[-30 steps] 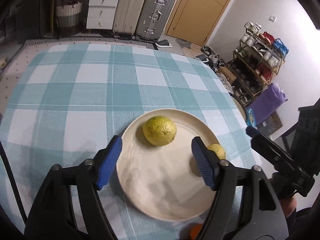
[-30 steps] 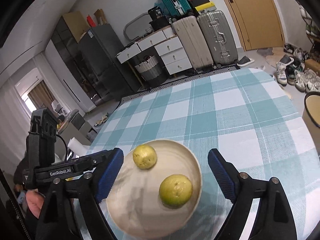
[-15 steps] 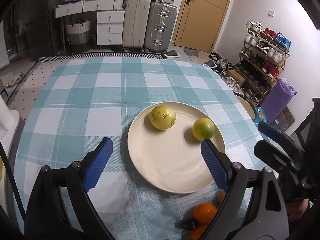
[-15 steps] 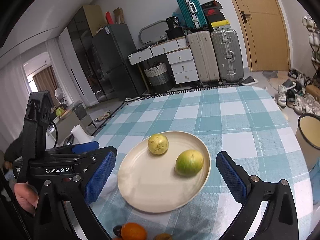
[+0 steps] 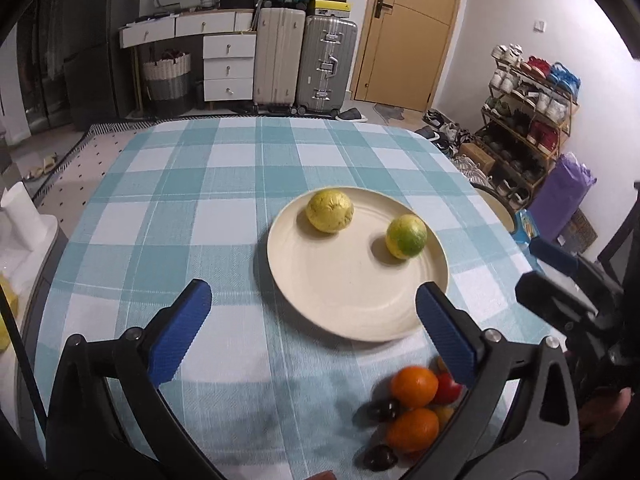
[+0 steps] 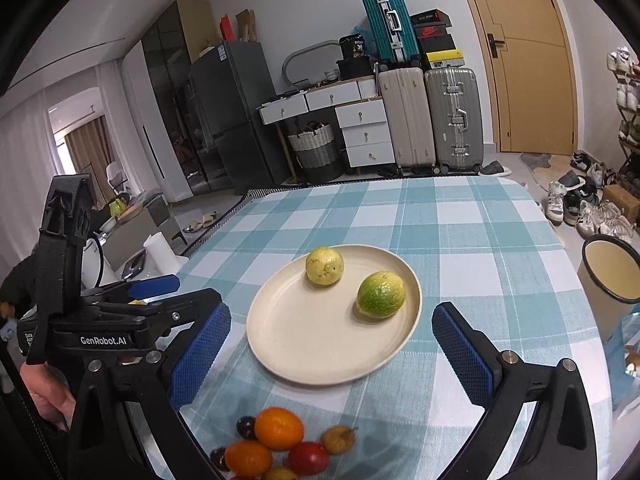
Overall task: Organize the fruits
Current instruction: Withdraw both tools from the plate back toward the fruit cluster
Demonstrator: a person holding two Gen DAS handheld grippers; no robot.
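A cream plate [image 5: 352,304] [image 6: 320,344] sits on the checked tablecloth. On it lie a yellow round fruit [image 5: 329,210] [image 6: 324,266] and a green-yellow round fruit [image 5: 406,236] [image 6: 381,294], apart from each other. A pile of small fruit lies near the front edge: oranges [image 5: 414,386] [image 6: 279,428], a red fruit [image 6: 308,458], dark cherries [image 6: 245,427]. My left gripper [image 5: 312,328] is open and empty, above the cloth in front of the plate. My right gripper [image 6: 332,356] is open and empty, over the plate's near rim. The left gripper also shows in the right wrist view [image 6: 152,284].
A cream bucket [image 6: 612,276] stands off the table's right edge. A paper roll [image 5: 20,216] stands at the left beside the table. Suitcases, drawers and a shoe rack line the room behind. The far half of the tablecloth [image 5: 260,152] holds nothing.
Both grippers have drawn back and up from the plate. The green-yellow fruit now lies free on the plate, and the pile of small fruit has come into view.
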